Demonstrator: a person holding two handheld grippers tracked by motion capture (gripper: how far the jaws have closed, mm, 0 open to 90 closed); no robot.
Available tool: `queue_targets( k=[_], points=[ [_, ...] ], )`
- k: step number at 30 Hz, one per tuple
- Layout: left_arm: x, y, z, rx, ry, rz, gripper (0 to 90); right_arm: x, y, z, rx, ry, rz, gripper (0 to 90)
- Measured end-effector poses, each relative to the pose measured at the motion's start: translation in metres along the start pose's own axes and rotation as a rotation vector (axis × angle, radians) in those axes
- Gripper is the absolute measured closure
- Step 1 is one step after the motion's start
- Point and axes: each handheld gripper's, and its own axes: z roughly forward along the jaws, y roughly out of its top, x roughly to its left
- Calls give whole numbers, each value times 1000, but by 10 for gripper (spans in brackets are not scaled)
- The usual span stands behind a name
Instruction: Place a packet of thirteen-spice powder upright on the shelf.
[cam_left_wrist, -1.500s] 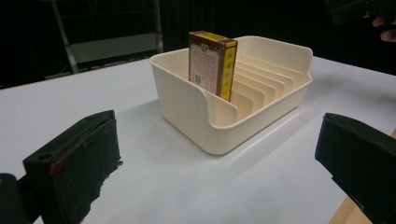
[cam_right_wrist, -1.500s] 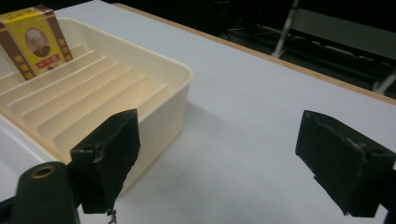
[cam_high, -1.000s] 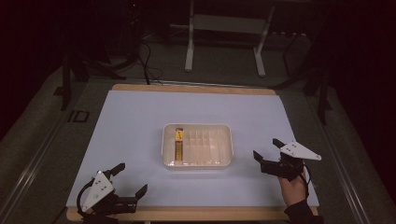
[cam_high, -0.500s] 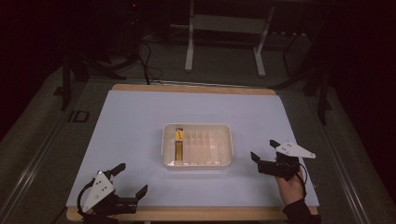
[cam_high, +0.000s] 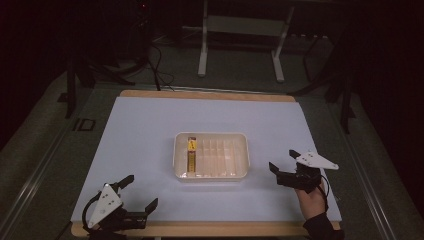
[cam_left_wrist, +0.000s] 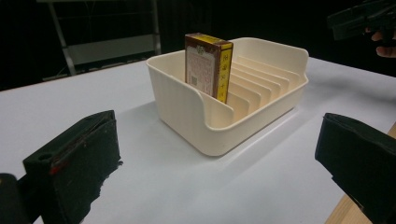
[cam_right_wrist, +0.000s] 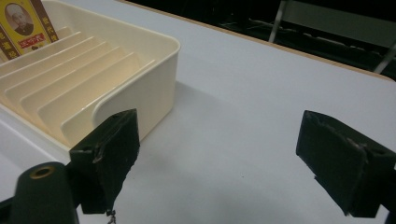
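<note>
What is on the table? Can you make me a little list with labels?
tray: cream slotted tray with thin dividers, in the middle of the white table
box: one red and yellow box, standing upright in the tray's end slot
other slots: empty
left gripper: open, near the table's front left edge, touching nothing
right gripper: open, to the right of the tray, touching nothing
hand: holds the right gripper

We look along our right gripper (cam_right_wrist: 224, 163), its two black jaws spread wide apart with nothing but bare white tabletop (cam_right_wrist: 261, 93) between them. The left jaw sits just beside the corner of the cream slotted tray (cam_right_wrist: 140, 60). Far up the tray, a yellow box (cam_right_wrist: 25, 25) stands upright in a slot.
</note>
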Motion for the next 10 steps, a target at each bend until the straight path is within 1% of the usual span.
queue_targets(
  k=[6, 10],
  points=[
    [0, 0, 0, 0, 0, 1, 1, 0, 0, 0, 1, 3, -2, 135],
    [0, 0, 0, -1, 0, 1, 1, 0, 1, 0, -3, -3, -4, 135]
  ],
)
